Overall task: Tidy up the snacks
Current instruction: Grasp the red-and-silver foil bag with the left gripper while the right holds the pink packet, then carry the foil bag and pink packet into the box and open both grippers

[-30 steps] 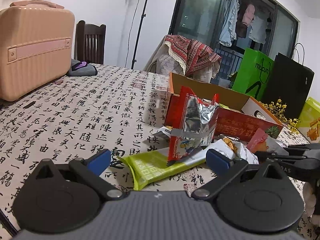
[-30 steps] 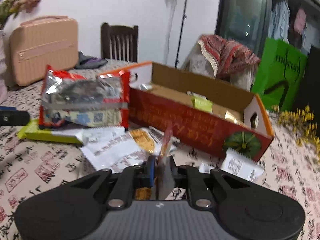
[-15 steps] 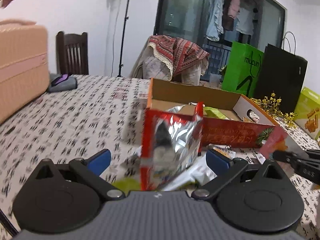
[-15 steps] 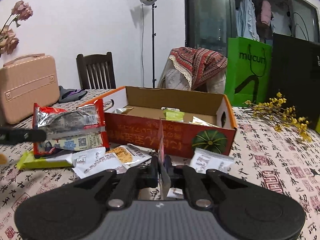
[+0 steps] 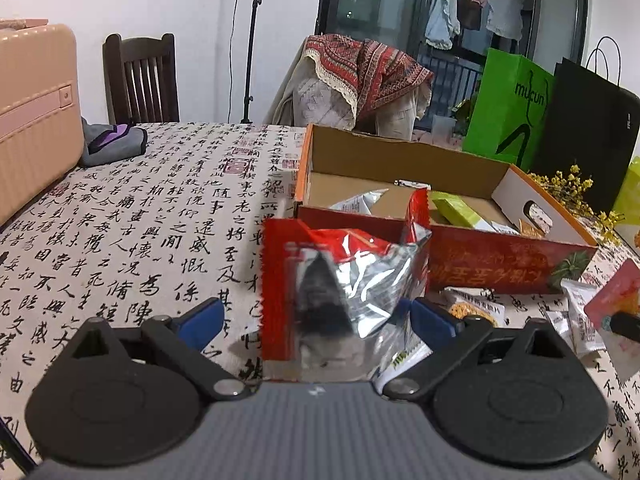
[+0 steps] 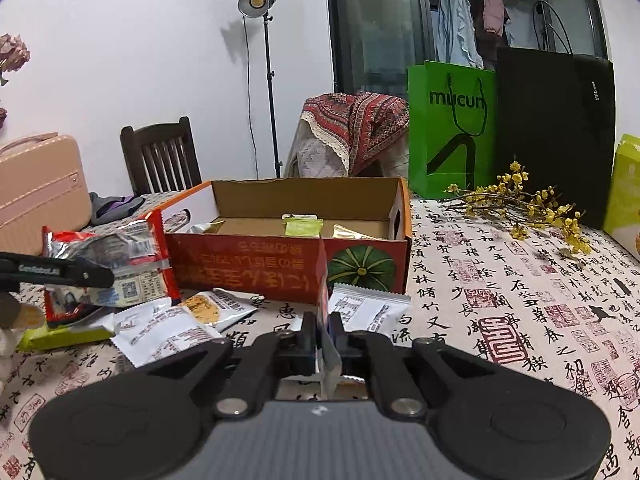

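Blue pads mark the tips of your left hand-held gripper (image 5: pixel 314 318), whose jaws stand wide apart with the red-and-silver foil snack bag (image 5: pixel 340 292) between them; the bag's lower part blurs close to the lens, so you cannot tell whether either pad touches it. Your right hand-held gripper (image 6: pixel 322 330) is clamped tight on a thin red sachet (image 6: pixel 322 280) held edge-on and upright, just in front of the box.

Under and beside the foil bag, on the calligraphy-print cloth of the desk (image 5: pixel 160 216), lie a lime-green packet (image 6: pixel 64 338) and two white packets (image 6: pixel 164 330), one overlapping the other. Another white packet (image 6: pixel 366 304) lies against the front of the red cardboard box (image 6: pixel 280 264), by its printed pumpkin.

The box sits open on the desk beyond the loose snacks, and it holds a green packet (image 5: pixel 460 210), a white pouch (image 5: pixel 360 202) and a gold-toned wrapper (image 6: pixel 352 232).

Farther off, yellow flower sprigs (image 6: pixel 528 204) lie on the cloth to the right. A pink case (image 5: pixel 32 112) stands at the left, with a grey pouch (image 5: pixel 116 146) beside it. Behind the desk are a wooden chair (image 5: pixel 142 76), a green paper bag (image 6: pixel 452 128) and a black bag (image 6: pixel 556 128).
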{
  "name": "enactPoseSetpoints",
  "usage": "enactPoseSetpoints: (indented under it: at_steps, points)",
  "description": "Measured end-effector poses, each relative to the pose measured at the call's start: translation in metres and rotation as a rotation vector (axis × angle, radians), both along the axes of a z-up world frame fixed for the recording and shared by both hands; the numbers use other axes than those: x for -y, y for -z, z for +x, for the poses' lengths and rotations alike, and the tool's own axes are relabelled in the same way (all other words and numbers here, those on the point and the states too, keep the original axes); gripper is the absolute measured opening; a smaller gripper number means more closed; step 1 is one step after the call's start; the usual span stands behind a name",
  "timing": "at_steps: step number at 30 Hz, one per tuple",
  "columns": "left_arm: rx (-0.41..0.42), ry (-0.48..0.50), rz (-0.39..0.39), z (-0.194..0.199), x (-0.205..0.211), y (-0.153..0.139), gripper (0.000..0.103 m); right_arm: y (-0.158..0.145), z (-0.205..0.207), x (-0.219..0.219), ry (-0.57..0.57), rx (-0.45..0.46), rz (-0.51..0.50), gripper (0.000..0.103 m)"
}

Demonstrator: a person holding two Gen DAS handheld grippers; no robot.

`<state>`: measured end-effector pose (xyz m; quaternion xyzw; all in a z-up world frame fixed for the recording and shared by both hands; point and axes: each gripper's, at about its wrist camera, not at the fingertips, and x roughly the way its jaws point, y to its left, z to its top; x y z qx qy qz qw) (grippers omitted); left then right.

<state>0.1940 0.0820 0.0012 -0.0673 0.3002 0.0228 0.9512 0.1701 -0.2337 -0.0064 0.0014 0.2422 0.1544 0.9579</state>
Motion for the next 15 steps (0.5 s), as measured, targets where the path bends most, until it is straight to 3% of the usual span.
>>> enactPoseSetpoints:
  at_steps: [1, 3, 4, 6, 9, 15]
  points:
    - [0.002, 0.007, -0.005, 0.001, 0.000, 0.001, 0.093, 0.000, 0.000, 0.000, 0.000, -0.001, 0.001, 0.006]
    - [0.013, 0.039, -0.013, 0.001, 0.001, 0.002, 0.072, 0.001, -0.002, -0.001, 0.000, -0.004, 0.003, 0.006]
    - [0.021, 0.060, -0.017, 0.000, 0.003, 0.002, 0.068, 0.001, -0.002, -0.001, 0.002, -0.005, 0.004, 0.006]
    - [0.041, 0.106, -0.037, -0.003, 0.005, 0.001, 0.046, 0.001, -0.004, 0.001, 0.005, -0.005, 0.006, 0.006]
    - [0.060, 0.131, -0.036, -0.009, 0.011, 0.000, 0.024, 0.001, -0.007, 0.002, 0.011, -0.004, 0.008, 0.006]
    - [0.088, 0.114, -0.023, -0.019, 0.013, -0.005, 0.023, -0.002, -0.011, 0.005, 0.014, 0.003, 0.009, 0.006]
